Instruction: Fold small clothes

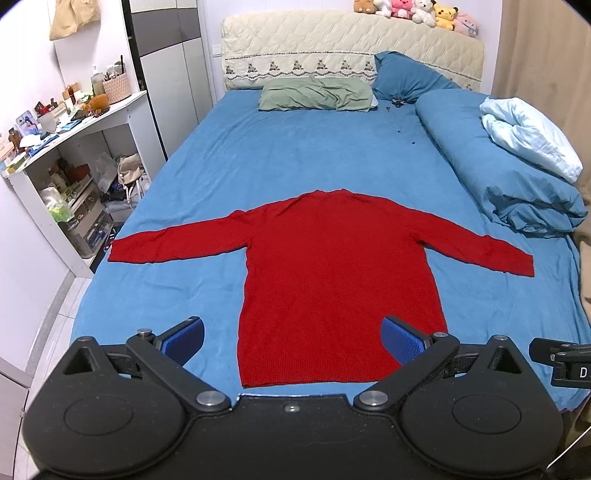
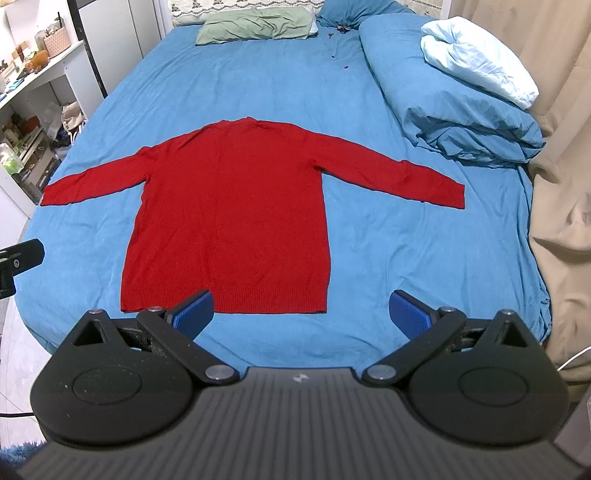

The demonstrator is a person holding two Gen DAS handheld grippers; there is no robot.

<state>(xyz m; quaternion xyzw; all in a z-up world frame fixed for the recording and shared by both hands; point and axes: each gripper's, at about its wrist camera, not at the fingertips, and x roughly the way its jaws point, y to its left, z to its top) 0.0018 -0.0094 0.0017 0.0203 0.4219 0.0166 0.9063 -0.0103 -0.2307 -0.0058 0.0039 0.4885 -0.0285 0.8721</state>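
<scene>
Red sweater [image 1: 332, 266] flat; rolled duvet [image 1: 495, 162] beside.

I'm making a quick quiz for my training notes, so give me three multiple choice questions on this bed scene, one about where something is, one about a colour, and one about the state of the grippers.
1. Where does the sweater lie?
A. Spread flat on the bed sheet
B. Draped over the green pillow
C. Held up in the air

2. What colour is the sweater?
A. Green
B. Red
C. White

3. How do the left gripper and right gripper stand?
A. Both shut on a sleeve
B. One open, one shut
C. Both open, holding nothing

Answers: 1 A, its body and both sleeves lie stretched out on the sheet. 2 B, it is red all over. 3 C, each pair of blue pads stands wide apart with nothing between.
</scene>
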